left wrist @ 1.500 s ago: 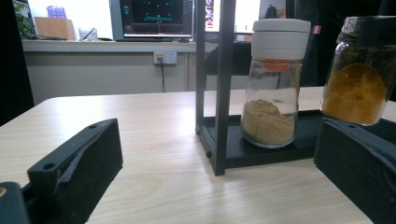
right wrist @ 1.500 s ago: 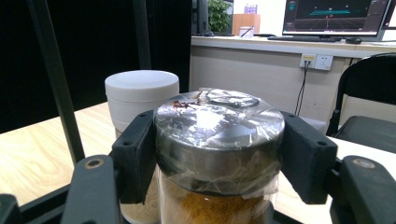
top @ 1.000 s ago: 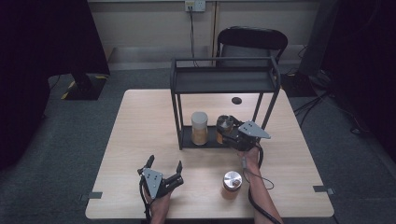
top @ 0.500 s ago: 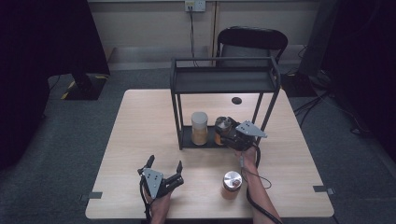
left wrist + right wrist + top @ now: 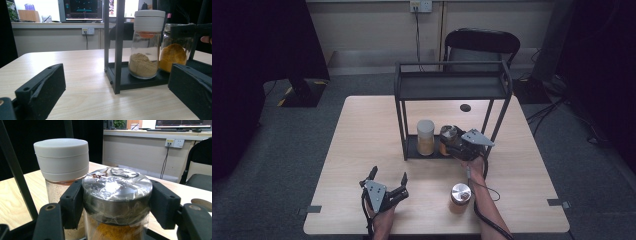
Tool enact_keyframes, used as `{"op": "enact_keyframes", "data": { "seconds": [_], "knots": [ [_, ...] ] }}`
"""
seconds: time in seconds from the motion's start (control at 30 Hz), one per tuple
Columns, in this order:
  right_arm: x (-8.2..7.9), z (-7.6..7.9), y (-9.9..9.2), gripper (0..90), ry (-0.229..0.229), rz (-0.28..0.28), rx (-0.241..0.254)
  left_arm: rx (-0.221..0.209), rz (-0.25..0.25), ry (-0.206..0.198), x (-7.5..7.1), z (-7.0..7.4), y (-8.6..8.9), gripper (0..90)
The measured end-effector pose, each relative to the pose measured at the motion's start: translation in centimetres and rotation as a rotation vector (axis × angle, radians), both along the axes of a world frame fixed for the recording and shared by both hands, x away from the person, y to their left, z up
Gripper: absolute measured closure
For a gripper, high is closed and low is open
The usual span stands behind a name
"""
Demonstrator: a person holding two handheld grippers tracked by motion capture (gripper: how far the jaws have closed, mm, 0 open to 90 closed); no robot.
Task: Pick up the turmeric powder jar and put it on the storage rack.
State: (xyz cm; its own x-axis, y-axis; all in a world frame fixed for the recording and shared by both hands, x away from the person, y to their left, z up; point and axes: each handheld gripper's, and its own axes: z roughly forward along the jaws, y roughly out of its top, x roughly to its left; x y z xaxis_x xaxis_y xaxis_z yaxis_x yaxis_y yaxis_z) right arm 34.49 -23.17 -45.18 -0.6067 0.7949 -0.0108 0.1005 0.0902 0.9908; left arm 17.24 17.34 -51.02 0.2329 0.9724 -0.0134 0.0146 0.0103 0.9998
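The jar (image 5: 116, 202) of yellow powder, with its shiny metal lid, sits at the lower centre of the right gripper view, clamped just under the lid between the two black jaws of the right gripper (image 5: 457, 145); in the high view it stands at centre frame on the bottom shelf of the black rack (image 5: 452, 86), just right of a white-capped jar (image 5: 425, 136) of tan powder. The step in hand looks like placing this jar on the shelf or lifting it off; the frames alone do not settle which. Either way, it is best to keep the jar upright, move it slowly, and hold it clear of the white-capped jar, which stands very close at the left of the right gripper view, and of the rack's right front post. If setting down, the base should rest flat on the shelf before the jaws let go, and the gripper should back straight out toward the bottom of the high view. The left gripper (image 5: 387, 186) rests on the table (image 5: 362, 130) at lower left, jaws spread wide and holding nothing. A third jar (image 5: 460, 197) with a metal lid waits at lower centre, near the right forearm. No brand, label or readable writing shows on any jar; the screens far behind are too blurred to read.
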Motion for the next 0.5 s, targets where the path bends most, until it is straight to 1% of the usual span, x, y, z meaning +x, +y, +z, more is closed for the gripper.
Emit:
{"op": "enact_keyframes", "data": {
  "seconds": [0.2,0.5],
  "knots": [
    [0.12,0.10,0.11,34.5,-0.002,0.005,-0.007,0.000,-0.001,0.000,-0.01,-0.01,0.02,0.8],
    [0.17,-0.12,0.17,34.5,0.006,0.006,0.004,0.000,-0.003,0.000,-0.01,-0.01,0.02,0.8]
  ]
}}
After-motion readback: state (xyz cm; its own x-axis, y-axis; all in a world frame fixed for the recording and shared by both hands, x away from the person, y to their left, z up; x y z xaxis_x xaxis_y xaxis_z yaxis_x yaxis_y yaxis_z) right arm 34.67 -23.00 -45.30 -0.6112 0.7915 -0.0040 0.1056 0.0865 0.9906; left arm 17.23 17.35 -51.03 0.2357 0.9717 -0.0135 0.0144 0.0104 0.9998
